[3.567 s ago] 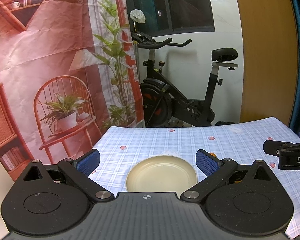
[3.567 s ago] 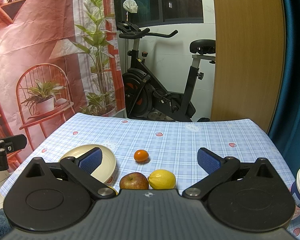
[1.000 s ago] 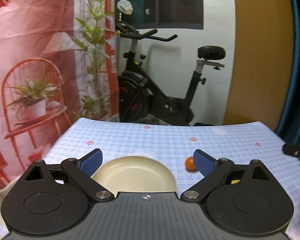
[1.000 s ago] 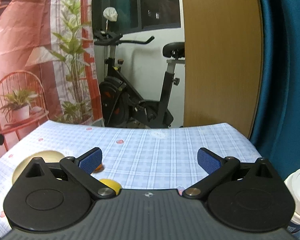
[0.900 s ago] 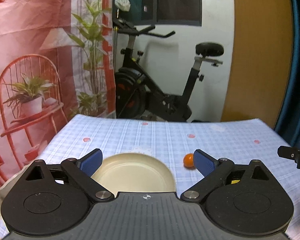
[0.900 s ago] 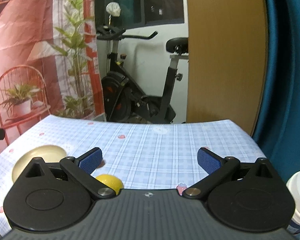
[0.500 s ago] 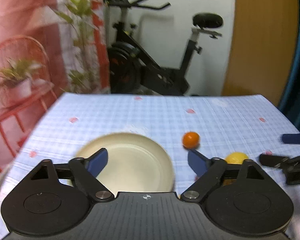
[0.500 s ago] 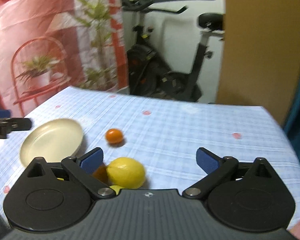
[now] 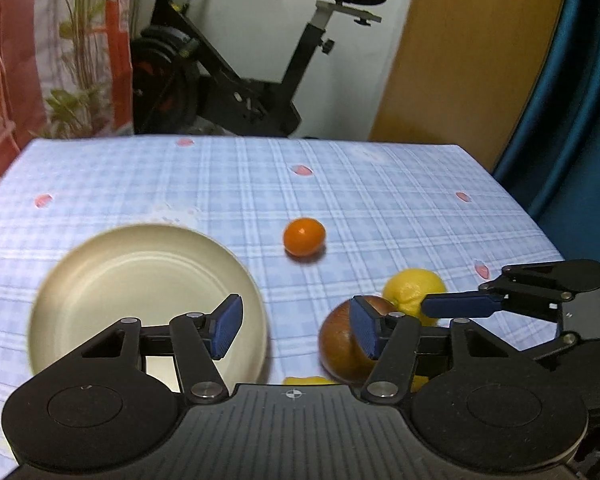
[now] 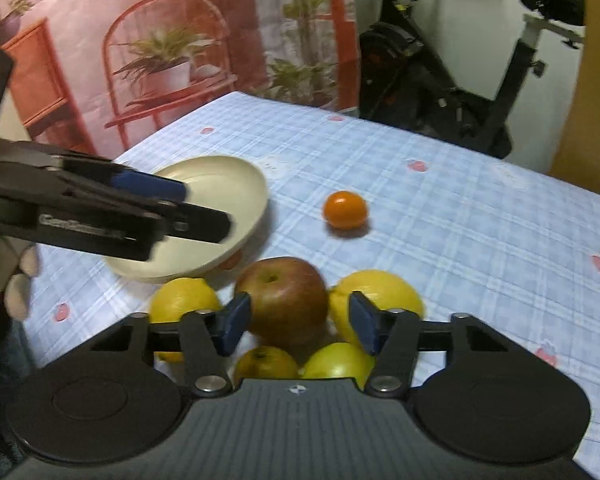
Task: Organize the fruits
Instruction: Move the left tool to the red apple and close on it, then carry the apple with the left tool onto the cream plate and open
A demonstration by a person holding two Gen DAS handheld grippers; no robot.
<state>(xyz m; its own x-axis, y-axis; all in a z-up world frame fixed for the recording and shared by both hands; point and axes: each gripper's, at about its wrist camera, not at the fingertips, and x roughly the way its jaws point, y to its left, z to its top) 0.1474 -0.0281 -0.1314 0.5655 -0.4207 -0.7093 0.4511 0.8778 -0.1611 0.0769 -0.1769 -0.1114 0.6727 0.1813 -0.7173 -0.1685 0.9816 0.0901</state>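
Apple (image 10: pixel 282 300) just right of plate (image 10: pixel 236 196), lemons touching it | right gripper (image 10: pixel 296 320) closing, apple between pads, no contact yet | left gripper (image 9: pixel 296 326) closing over plate rim, empty

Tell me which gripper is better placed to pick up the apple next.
Right. The right gripper straddles the apple, jaws closing, pads not yet pressing. The left gripper hangs over the plate rim, apple off to its side.

Sitting on the worktop: one apple (image 10: pixel 282 298), one small orange (image 10: pixel 345 209), four yellow fruits (image 10: pixel 376 294), one plate (image 10: pixel 236 184).
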